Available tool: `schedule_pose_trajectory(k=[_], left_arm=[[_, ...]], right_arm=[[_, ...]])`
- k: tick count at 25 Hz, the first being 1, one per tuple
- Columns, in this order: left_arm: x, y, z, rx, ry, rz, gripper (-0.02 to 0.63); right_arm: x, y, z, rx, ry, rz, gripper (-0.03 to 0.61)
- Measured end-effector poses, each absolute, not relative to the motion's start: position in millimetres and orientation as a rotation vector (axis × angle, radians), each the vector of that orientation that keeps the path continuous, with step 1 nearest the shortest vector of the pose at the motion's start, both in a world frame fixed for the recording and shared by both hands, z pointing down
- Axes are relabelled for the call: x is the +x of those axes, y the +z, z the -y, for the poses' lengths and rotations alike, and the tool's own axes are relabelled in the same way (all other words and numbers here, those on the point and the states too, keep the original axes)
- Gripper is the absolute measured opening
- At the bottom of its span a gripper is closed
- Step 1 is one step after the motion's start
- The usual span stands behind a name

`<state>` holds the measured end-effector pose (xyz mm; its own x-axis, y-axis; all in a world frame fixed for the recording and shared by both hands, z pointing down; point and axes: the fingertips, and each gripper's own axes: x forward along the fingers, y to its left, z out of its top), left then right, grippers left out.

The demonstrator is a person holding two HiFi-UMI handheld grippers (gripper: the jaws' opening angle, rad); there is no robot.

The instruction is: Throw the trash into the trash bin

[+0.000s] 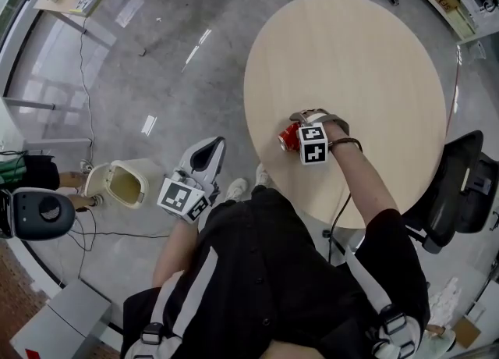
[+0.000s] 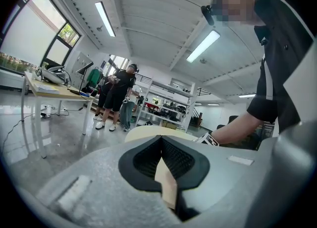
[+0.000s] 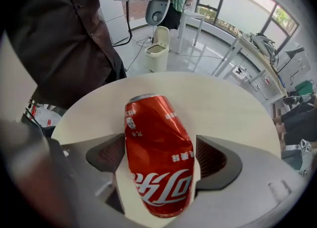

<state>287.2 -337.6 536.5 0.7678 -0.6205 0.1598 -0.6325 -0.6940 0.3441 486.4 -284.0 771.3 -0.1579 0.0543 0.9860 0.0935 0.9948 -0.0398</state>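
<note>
Dented red soda can [image 3: 157, 142] lies on its side on the round table [image 1: 351, 53], between the spread, non-squeezing jaws of the right claw [image 3: 159, 158]. Likely light, thin-walled and slick, so pinch mid-body, gently. Left claw [image 2: 162, 162] closed. Trash bin [image 1: 125, 184] well apart, on floor.

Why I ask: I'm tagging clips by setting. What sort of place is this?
Probably a lab or workshop hall: polished concrete floor, metal shelving stacked with gear, and a cluttered workbench.
</note>
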Motion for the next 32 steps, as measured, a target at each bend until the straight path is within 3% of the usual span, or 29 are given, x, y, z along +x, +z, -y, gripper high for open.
schedule_pose_trajectory(k=[14, 15, 17, 32], left_arm=[[292, 531, 340, 2.625, 0.041, 0.868, 0.003], [293, 530, 341, 2.632, 0.041, 0.856, 0.003], [295, 530, 341, 2.646, 0.039, 0.828, 0.003], [309, 514, 328, 2.739, 0.023, 0.650, 0.003]], right_arm=[[474, 755, 286, 0.096, 0.020, 1.813, 0.318], [474, 749, 290, 0.149, 0.020, 1.827, 0.284], [476, 740, 299, 0.262, 0.012, 1.838, 0.077], [466, 731, 295, 0.553, -0.016, 1.810, 0.076]])
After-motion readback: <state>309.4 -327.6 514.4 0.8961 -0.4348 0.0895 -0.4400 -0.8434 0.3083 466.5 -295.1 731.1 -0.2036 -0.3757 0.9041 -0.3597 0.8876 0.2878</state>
